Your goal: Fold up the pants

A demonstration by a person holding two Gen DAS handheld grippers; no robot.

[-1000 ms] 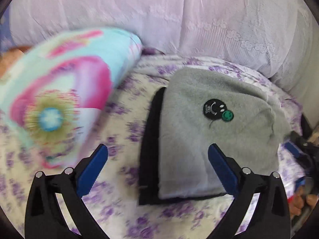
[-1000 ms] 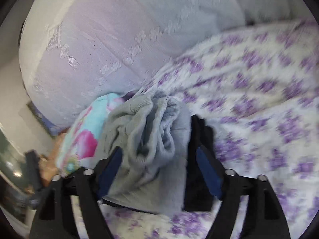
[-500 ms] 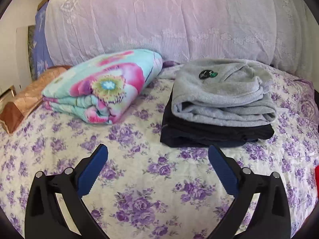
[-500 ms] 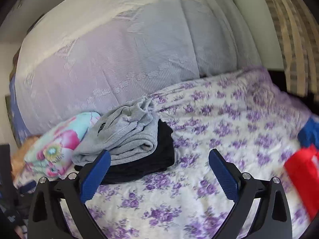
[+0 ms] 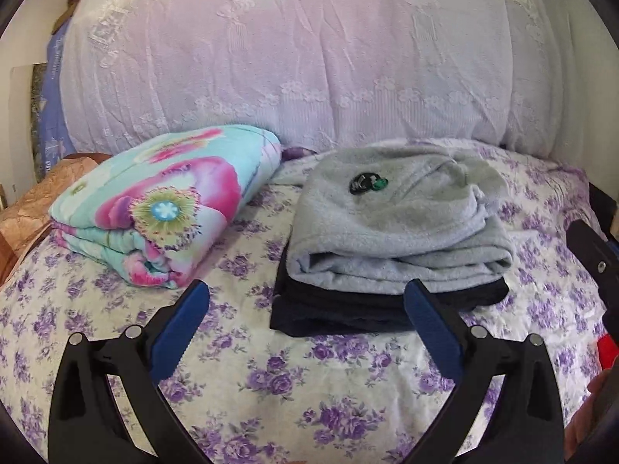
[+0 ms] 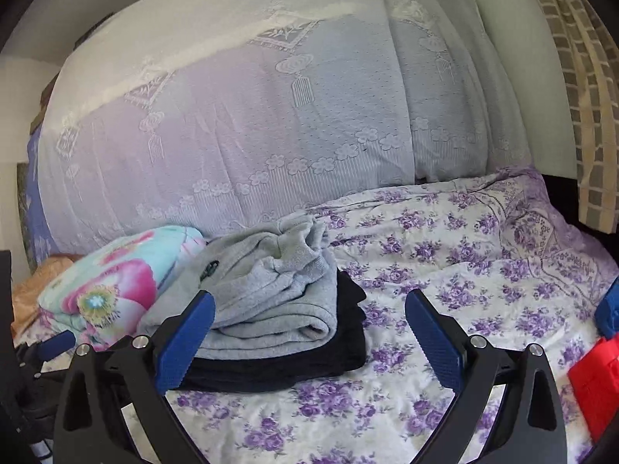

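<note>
Folded grey pants lie on top of folded black pants on a purple-flowered bedsheet, beside a floral blanket (also folded); left gripper & right gripper both gape wide, holding nothing, hovering near the stack w/o touching

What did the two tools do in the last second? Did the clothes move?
Both tools pulled back from the stack. The right tool, close around the folded gray pants before, is now open and away from them. The left tool stays open. The gray pants still lie on the black garment, beside the floral blanket.
</note>
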